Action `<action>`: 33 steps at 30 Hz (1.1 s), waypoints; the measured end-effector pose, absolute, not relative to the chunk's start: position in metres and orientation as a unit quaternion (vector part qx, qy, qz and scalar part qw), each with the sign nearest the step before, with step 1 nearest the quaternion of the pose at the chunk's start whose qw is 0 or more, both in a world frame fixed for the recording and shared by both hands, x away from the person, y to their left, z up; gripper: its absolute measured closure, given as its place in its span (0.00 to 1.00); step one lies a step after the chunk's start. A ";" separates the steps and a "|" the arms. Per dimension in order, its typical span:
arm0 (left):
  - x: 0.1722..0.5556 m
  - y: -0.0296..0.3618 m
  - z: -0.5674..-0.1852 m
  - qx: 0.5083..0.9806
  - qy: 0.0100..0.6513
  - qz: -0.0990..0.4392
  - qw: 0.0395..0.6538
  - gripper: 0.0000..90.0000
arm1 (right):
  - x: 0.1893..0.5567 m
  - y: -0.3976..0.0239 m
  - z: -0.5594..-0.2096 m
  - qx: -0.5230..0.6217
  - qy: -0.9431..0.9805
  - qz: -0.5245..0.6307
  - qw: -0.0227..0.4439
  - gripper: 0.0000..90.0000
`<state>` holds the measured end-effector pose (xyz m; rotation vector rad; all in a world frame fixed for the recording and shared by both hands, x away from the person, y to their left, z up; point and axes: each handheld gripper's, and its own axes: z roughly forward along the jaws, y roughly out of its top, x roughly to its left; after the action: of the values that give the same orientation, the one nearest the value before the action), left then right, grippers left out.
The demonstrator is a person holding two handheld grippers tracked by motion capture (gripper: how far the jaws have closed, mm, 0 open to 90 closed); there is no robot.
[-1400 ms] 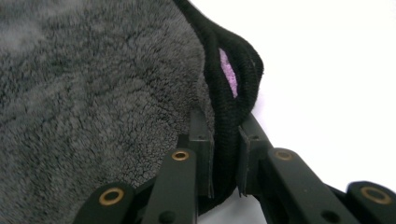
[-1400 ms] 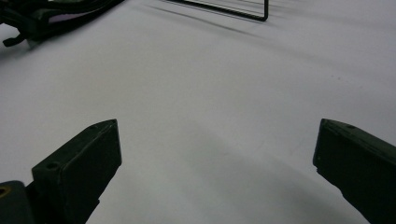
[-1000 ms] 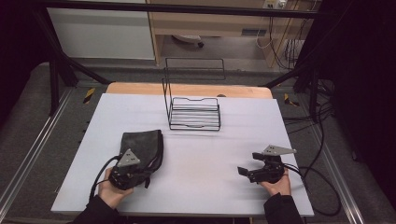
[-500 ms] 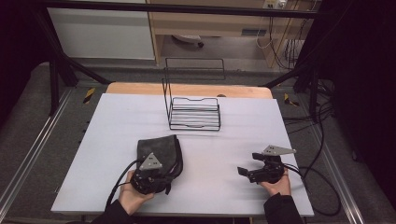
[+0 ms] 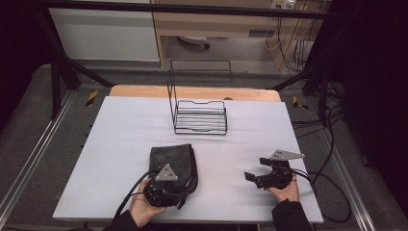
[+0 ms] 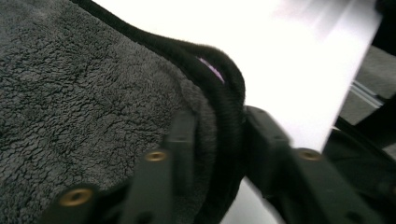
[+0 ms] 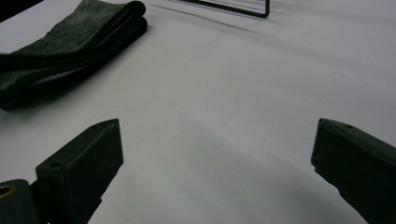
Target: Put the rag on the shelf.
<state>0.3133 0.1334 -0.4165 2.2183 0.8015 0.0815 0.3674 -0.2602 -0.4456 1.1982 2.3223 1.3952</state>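
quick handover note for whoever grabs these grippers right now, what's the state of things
Left gripper: at the near edge of the folded dark towel; its jaws have just been opening, with the towel's folded edge between them, and the pads look loose on it rather than clamped.
Right gripper: open, nothing between the jaws, low over the bare white table at the near right.
Things: the towel lies flat, near centre-left. The black wire rack stands empty at the back centre, apart from the towel.
Done: the towel is folded and slid toward the middle.
Left: probably placing the towel in the rack, if that is the goal.
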 end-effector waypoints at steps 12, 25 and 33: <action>0.334 0.215 -0.418 0.822 0.447 0.098 0.338 0.37 | 0.387 -0.212 -0.431 0.401 0.778 0.478 0.079 0.17; 0.329 0.218 -0.435 0.828 0.451 0.065 0.325 0.59 | 0.444 -0.090 -0.437 0.368 0.807 0.459 0.049 0.34; 0.328 0.217 -0.437 0.829 0.450 0.046 0.328 0.75 | 0.463 -0.061 -0.456 0.368 0.820 0.437 0.028 0.51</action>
<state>0.3275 0.2173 -0.4367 2.1706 1.1782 0.1194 0.4628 -0.0608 -0.4562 1.1364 2.5320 1.3481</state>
